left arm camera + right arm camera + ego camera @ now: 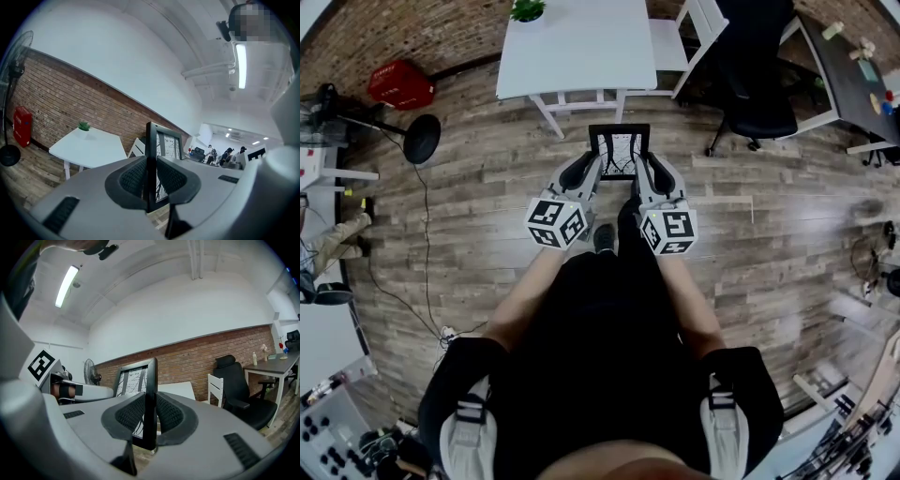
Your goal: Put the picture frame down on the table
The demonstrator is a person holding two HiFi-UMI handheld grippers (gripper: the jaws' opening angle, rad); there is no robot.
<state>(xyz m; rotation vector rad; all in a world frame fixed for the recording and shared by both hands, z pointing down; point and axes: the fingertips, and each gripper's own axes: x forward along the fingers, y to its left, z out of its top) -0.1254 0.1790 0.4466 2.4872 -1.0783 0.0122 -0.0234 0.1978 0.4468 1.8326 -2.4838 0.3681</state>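
Wood floor [469, 187] spreads below, and a white table [577, 52] stands just ahead by a brick wall [412, 28]. The frame [620, 150] hangs upright in the air, short of the table. The left gripper [586, 172] clamps its left edge and the right gripper [652, 174] its right edge, with pads pressed on both faces of the black border.

Black picture frame [619, 150], upright in mid-air, near the white table [577, 52]
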